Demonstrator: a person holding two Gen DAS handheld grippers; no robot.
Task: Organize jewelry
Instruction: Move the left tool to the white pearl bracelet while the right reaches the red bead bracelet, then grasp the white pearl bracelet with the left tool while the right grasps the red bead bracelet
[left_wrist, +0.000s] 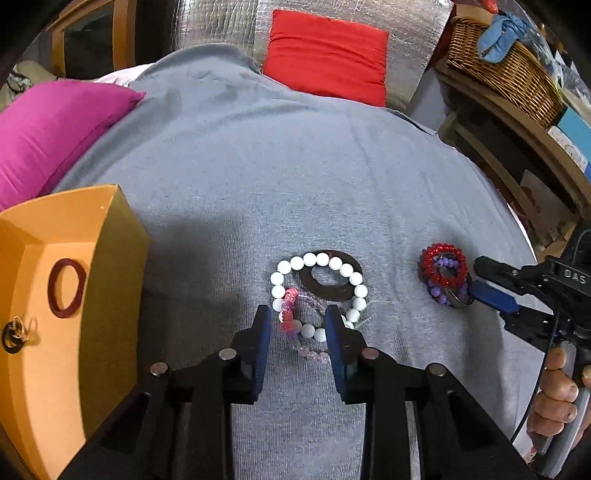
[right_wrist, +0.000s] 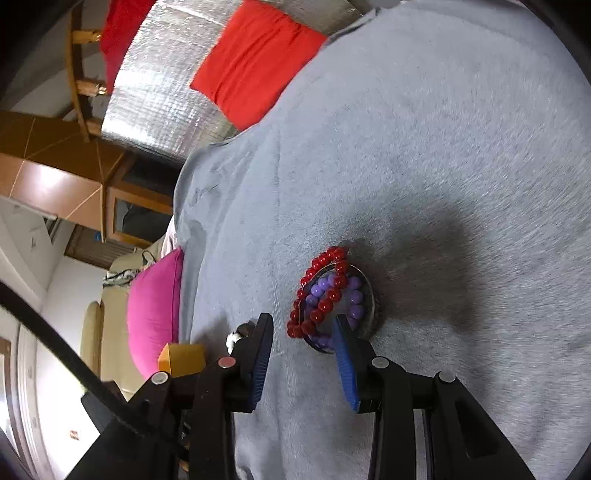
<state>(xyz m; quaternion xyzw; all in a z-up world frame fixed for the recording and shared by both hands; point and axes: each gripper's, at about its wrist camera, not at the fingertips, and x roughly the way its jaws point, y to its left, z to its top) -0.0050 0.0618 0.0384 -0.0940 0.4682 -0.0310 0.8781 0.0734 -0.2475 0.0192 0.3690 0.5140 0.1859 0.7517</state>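
- Lying on a grey cloth (left_wrist: 258, 177), the jewelry sits in two small heaps, with an orange box (left_wrist: 110, 266) off to the left.
- The left gripper (left_wrist: 298, 325) hangs low over the nearer heap, its jaws spread wide and holding nothing.
- Between its blue pads (left_wrist: 263, 332) lie part of a white bead bracelet (left_wrist: 352, 275), a pink coiled band (left_wrist: 288, 310) and a pale lilac bead strand (left_wrist: 314, 355).
- A dark flat ring (left_wrist: 332, 291) rests on the cloth under the far side of the white bead bracelet.
- Inside the orange box a dark red ring (left_wrist: 55, 291) lies flat on the floor, and a small gold-coloured piece (left_wrist: 14, 334) sits nearer the camera beside it.
- The right gripper (right_wrist: 304, 328) is at the second heap, jaws apart; one pad touches or overlaps the heap's near edge, the other stands clear to the side.
- That heap is a red bead bracelet (right_wrist: 325, 291) looped over a purple bead bracelet (right_wrist: 354, 299), both on a dark metallic ring (right_wrist: 373, 306).
- In the left wrist view this heap lies well apart from the white one.
- A magenta cushion (left_wrist: 48, 136) and a red cushion (left_wrist: 328, 55) rest at the far edges of the cloth; a wicker basket (left_wrist: 506, 74) stands on a shelf at the right.
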